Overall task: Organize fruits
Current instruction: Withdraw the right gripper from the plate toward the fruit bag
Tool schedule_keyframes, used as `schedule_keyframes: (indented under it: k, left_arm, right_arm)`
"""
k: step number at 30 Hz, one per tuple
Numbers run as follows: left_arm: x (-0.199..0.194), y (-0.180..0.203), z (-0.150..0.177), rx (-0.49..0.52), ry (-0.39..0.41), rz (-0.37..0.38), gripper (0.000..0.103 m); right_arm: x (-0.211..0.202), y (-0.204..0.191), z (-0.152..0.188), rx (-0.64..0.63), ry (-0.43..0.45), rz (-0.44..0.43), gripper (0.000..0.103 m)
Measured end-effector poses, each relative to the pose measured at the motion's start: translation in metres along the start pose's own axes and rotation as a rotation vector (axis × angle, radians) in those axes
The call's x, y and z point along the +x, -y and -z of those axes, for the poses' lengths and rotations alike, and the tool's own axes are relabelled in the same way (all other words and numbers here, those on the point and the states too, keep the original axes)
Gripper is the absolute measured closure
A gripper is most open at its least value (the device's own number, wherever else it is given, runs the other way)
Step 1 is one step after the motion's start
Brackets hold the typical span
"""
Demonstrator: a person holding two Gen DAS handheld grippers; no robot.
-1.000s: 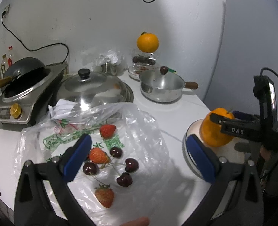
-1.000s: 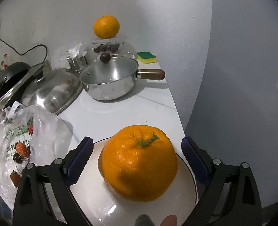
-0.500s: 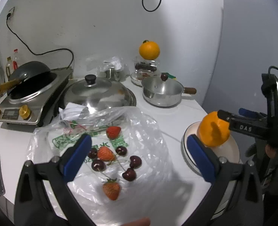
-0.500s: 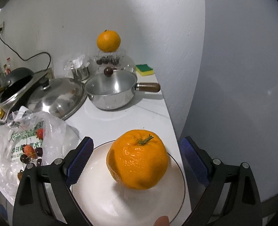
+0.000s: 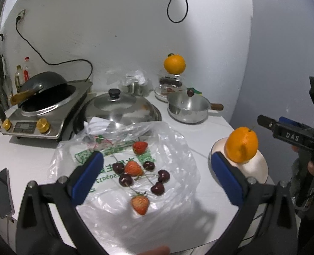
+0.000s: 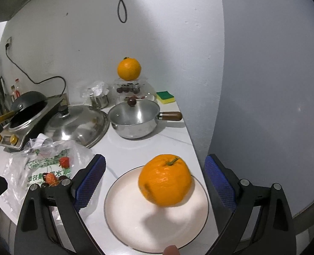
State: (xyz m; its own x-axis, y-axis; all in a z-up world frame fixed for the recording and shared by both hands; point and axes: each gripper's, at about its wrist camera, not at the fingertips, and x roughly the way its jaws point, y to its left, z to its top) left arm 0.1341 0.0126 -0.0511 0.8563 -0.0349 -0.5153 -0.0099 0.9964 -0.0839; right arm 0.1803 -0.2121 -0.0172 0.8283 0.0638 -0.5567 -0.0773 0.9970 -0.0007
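Note:
An orange (image 6: 165,180) sits on a white plate (image 6: 135,223) at the counter's right end; the same orange (image 5: 242,144) and plate (image 5: 261,165) appear in the left wrist view. My right gripper (image 6: 153,180) is open, raised above the plate with the orange between its blue pads, not touching. My left gripper (image 5: 157,174) is open above a clear plastic bag (image 5: 174,148) that holds strawberries (image 5: 139,204) and several dark cherries (image 5: 157,188). A second orange (image 5: 174,63) rests on a clear container at the back.
A steel saucepan (image 5: 188,108) with a wooden handle and a large steel lid (image 5: 118,108) stand behind the bag. An induction cooker with a black wok (image 5: 42,97) is at the left. A phone (image 5: 3,191) lies at the front left edge. A sponge (image 6: 165,96) is by the wall.
Both grippers have pulled back and up, so the counter looks farther away. The orange stays on the plate and the right gripper remains open around it.

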Motion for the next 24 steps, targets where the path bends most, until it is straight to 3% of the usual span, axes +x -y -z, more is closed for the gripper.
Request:
schedule_keyframes:
  k: [24]
  left_arm:
    - [-0.032, -0.047, 0.029, -0.05, 0.01, -0.03, 0.001]
  right_arm:
    - [-0.019, -0.081, 0.02, -0.12, -0.014, -0.14, 0.008]
